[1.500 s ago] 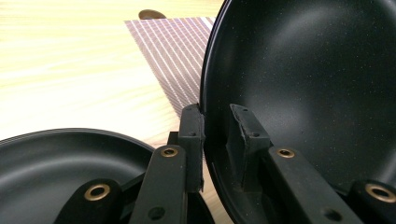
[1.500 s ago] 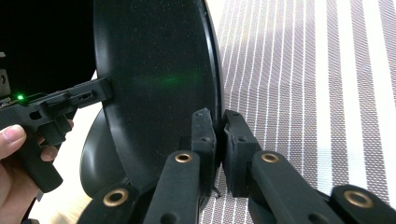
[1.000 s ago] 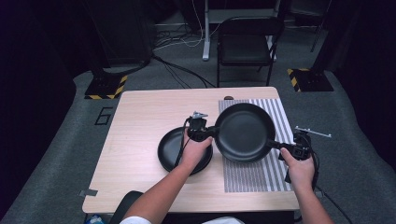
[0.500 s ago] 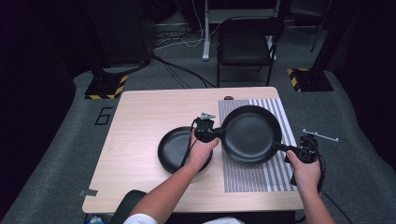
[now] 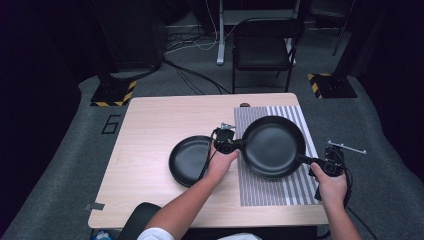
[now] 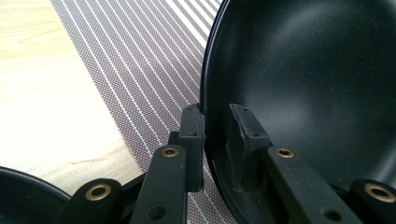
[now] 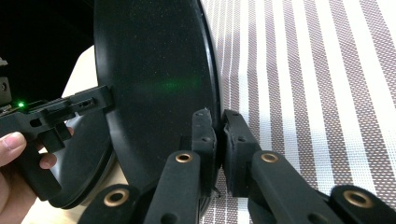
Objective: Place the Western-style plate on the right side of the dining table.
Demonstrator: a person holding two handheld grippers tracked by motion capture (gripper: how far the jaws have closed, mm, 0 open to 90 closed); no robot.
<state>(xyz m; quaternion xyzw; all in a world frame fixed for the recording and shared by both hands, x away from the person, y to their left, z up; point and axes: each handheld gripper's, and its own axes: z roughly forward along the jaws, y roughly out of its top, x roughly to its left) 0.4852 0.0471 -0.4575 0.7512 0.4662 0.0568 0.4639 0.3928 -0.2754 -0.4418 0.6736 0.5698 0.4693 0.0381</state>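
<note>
I'm holding the large frying pan point(image 5: 273, 146) over the striped mat point(image 5: 260, 187), right of the small pan point(image 5: 189, 160); left gripper point(image 5: 226, 145) is clamping its rim, right gripper point(image 5: 320, 163) is pinching the near-right edge; gripping opposite sides is keeping it level.

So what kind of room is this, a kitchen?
Probably not a kitchen; it looks like a lab or recording studio. The wooden table stands on grey carpet, with cables trailing across the floor, yellow-and-black striped stand bases and a folding chair among dark surroundings.
</note>
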